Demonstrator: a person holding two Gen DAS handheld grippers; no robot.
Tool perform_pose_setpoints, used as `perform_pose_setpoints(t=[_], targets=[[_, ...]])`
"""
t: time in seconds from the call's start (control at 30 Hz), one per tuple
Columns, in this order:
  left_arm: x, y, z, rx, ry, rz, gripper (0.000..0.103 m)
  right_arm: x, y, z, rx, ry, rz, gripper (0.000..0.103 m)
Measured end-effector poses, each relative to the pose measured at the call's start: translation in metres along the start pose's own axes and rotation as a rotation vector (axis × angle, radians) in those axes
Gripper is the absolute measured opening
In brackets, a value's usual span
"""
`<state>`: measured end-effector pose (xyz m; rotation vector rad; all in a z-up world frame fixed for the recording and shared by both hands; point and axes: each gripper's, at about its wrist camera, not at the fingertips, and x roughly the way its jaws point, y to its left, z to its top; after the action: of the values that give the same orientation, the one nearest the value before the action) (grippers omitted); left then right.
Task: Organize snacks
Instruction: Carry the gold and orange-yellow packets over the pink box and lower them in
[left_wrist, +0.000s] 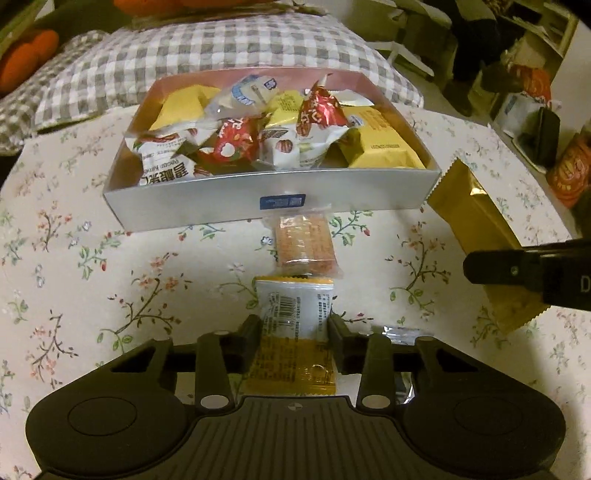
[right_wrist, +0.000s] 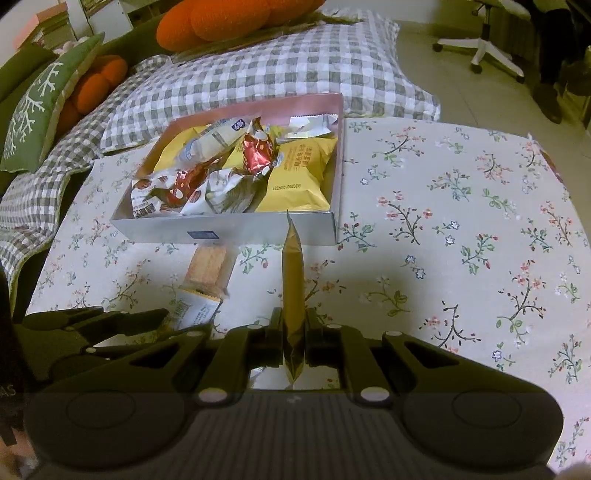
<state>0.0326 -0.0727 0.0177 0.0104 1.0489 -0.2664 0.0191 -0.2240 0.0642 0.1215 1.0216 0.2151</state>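
The left gripper (left_wrist: 294, 325) has its jaws narrowed onto a small white-and-yellow snack packet (left_wrist: 295, 332), one finger against each long side. The packet lies flat on the flowered table cloth (left_wrist: 110, 266), its long axis running straight away from the camera toward the box, barcode and fine print facing up, the yellow half nearest the gripper. Just past its far end lies a clear-wrapped orange cracker packet (left_wrist: 304, 242), also lengthwise toward the box, its far end almost touching the box's front wall.

The right gripper (right_wrist: 293, 328) has its jaws pressed fully together on a gold foil packet (right_wrist: 293, 280), held on edge so that only its thin side shows; it points forward, its crimped tip reaching the front wall of the box. In the left view the same packet appears as a long gold pouch with a serrated end.

The shallow silver box (left_wrist: 221, 199) sits on the table beyond both grippers, heaped with yellow, white and red wrapped snacks (left_wrist: 258, 125). Behind it lies a grey checked quilt (right_wrist: 295, 62).
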Motion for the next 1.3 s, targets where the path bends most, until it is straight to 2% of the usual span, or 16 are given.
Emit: perform_pose_setpoints(t=[0.13,0.3,0.57,0.8,1.1,1.3], targets=[[-0.004,0.012,0.003,-0.056,0.011,-0.025,0.037,-0.003,-0.001,0.001,0.01,-0.013,0.009,0.009],[-0.023,0.025,0.01,-0.116,-0.018,-0.077,0.036,-0.003,-0.004,0.0,0.027,-0.014,0.009,0.009],[-0.038,0.05,0.023,-0.208,-0.068,-0.096,0.036,-0.001,-0.005,0.0,0.037,-0.014,0.001,0.009],[-0.063,0.091,0.04,-0.313,-0.174,-0.101,0.036,-0.005,-0.008,0.006,0.063,-0.063,-0.006,0.009],[-0.068,0.128,0.054,-0.431,-0.222,-0.124,0.036,-0.007,-0.004,0.014,0.079,-0.111,-0.02,0.009],[-0.065,0.135,0.06,-0.452,-0.255,-0.166,0.037,-0.007,-0.001,0.02,0.083,-0.135,-0.026,0.009]])
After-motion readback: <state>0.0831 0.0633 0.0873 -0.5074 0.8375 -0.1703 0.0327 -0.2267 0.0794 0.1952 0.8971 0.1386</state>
